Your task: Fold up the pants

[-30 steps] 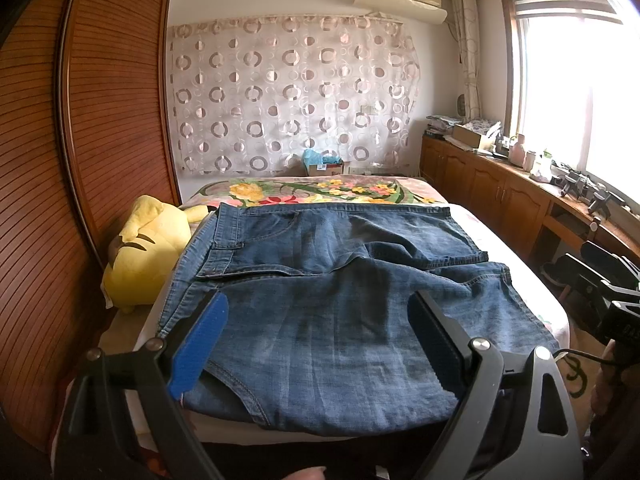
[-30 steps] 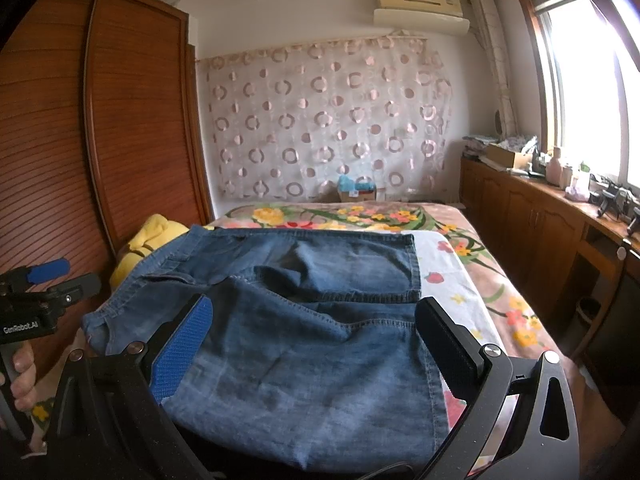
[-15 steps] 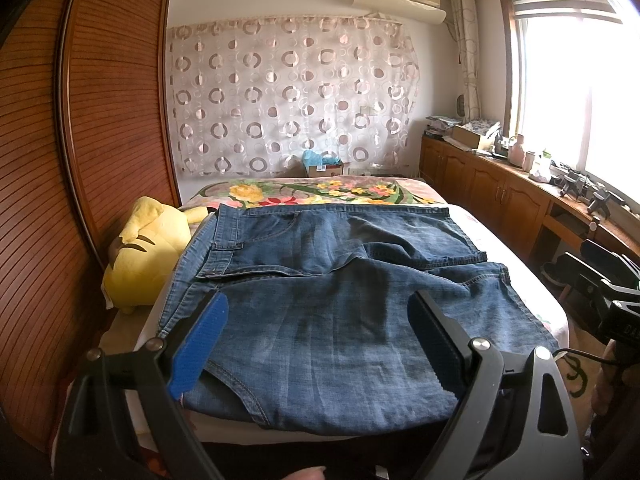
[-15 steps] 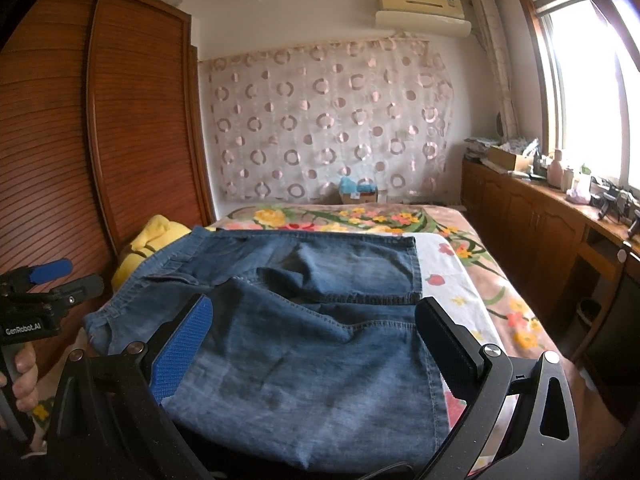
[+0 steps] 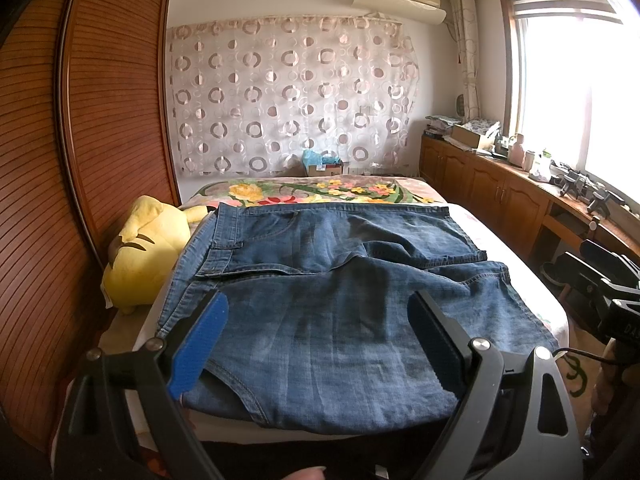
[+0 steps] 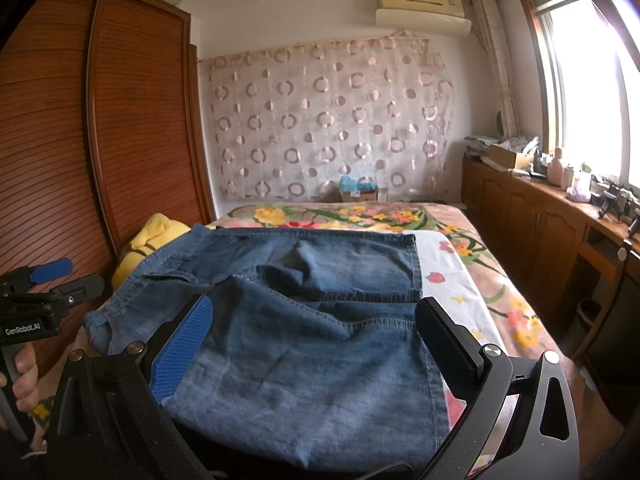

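Observation:
Blue denim pants (image 5: 332, 292) lie folded in layers across the near end of the bed (image 5: 492, 240), waistband toward the far side. My left gripper (image 5: 320, 344) hovers open above their near edge, nothing between its fingers. In the right wrist view the same pants (image 6: 288, 320) spread below my right gripper (image 6: 316, 344), which is also open and empty. The left gripper's body (image 6: 44, 292) shows at the left edge of the right wrist view, held by a hand. The right gripper's body (image 5: 608, 280) appears at the right edge of the left wrist view.
A yellow plush toy (image 5: 148, 252) lies against the wooden wardrobe doors (image 5: 108, 120) left of the pants. A floral bedspread (image 6: 344, 216) covers the far half of the bed. Low wooden cabinets (image 5: 500, 192) with clutter run along the right wall under the window.
Both views have shifted only very slightly. The pants lie as before and both grippers stay open.

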A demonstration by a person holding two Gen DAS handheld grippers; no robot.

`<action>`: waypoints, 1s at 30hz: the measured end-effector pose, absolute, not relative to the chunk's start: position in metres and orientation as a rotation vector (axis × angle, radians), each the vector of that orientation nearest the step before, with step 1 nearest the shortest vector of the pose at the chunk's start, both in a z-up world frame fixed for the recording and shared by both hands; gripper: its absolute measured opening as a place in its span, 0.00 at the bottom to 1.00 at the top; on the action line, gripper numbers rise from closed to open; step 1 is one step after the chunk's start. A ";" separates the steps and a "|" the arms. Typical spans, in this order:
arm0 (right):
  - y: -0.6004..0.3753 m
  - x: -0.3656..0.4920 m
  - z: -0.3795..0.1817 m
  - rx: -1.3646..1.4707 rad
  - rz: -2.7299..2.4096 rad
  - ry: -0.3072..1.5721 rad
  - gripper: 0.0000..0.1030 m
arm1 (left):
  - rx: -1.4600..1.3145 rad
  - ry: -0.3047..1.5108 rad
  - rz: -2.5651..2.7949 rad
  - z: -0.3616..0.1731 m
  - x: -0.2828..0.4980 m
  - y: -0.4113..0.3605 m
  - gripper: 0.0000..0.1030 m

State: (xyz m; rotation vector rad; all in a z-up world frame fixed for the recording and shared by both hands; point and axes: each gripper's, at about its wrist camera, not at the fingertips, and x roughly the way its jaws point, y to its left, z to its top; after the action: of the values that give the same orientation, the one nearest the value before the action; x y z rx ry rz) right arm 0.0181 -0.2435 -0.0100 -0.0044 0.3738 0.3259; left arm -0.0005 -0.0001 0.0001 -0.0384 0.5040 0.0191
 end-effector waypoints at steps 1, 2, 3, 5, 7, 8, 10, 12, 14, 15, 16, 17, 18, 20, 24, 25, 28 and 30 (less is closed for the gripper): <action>-0.244 0.018 -0.010 -0.004 0.327 0.374 1.00 | -0.038 0.504 0.019 0.000 -0.001 0.000 0.89; -0.244 0.018 -0.010 -0.004 0.327 0.374 1.00 | -0.038 0.504 0.019 0.000 -0.001 0.000 0.89; -0.244 0.018 -0.010 -0.005 0.326 0.374 1.00 | -0.038 0.504 0.019 0.000 -0.001 0.000 0.89; -0.244 0.018 -0.010 -0.004 0.327 0.374 1.00 | -0.038 0.503 0.019 0.000 -0.001 0.000 0.89; -0.244 0.018 -0.010 -0.004 0.326 0.374 1.00 | -0.038 0.504 0.019 0.000 -0.001 0.000 0.89; -0.244 0.018 -0.010 -0.004 0.327 0.374 1.00 | -0.038 0.504 0.019 0.000 -0.001 0.000 0.89; -0.244 0.018 -0.010 -0.005 0.327 0.373 1.00 | -0.038 0.504 0.019 0.000 -0.001 0.000 0.89; -0.244 0.018 -0.010 -0.004 0.327 0.373 1.00 | -0.038 0.504 0.019 0.000 -0.001 0.000 0.89; -0.244 0.018 -0.010 -0.004 0.327 0.374 1.00 | -0.038 0.503 0.019 0.000 -0.001 0.000 0.89; -0.243 0.018 -0.010 -0.004 0.327 0.373 1.00 | -0.038 0.503 0.020 0.000 -0.001 0.000 0.89; -0.244 0.018 -0.010 -0.004 0.328 0.373 1.00 | -0.038 0.503 0.020 0.000 -0.001 0.000 0.89; -0.244 0.018 -0.010 -0.004 0.327 0.373 1.00 | -0.039 0.503 0.019 0.000 -0.001 0.000 0.89; -0.243 0.018 -0.010 -0.004 0.327 0.373 1.00 | -0.038 0.504 0.018 0.000 -0.001 0.000 0.89; -0.243 0.018 -0.010 -0.004 0.327 0.373 1.00 | -0.037 0.503 0.020 0.000 -0.001 0.000 0.89; -0.243 0.018 -0.010 -0.004 0.328 0.373 1.00 | -0.037 0.503 0.019 0.000 -0.001 0.000 0.89; -0.244 0.018 -0.010 -0.005 0.328 0.373 1.00 | -0.037 0.504 0.020 0.000 -0.001 0.000 0.89; -0.246 0.018 -0.009 -0.003 0.328 0.372 1.00 | -0.038 0.504 0.019 0.000 -0.001 0.000 0.89; -0.244 0.018 -0.010 -0.005 0.327 0.372 1.00 | -0.037 0.505 0.019 0.000 -0.001 0.000 0.89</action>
State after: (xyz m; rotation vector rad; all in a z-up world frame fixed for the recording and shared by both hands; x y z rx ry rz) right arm 0.0180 -0.2438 -0.0100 -0.0048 0.3719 0.3269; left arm -0.0006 -0.0001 -0.0001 -0.0373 0.5051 0.0188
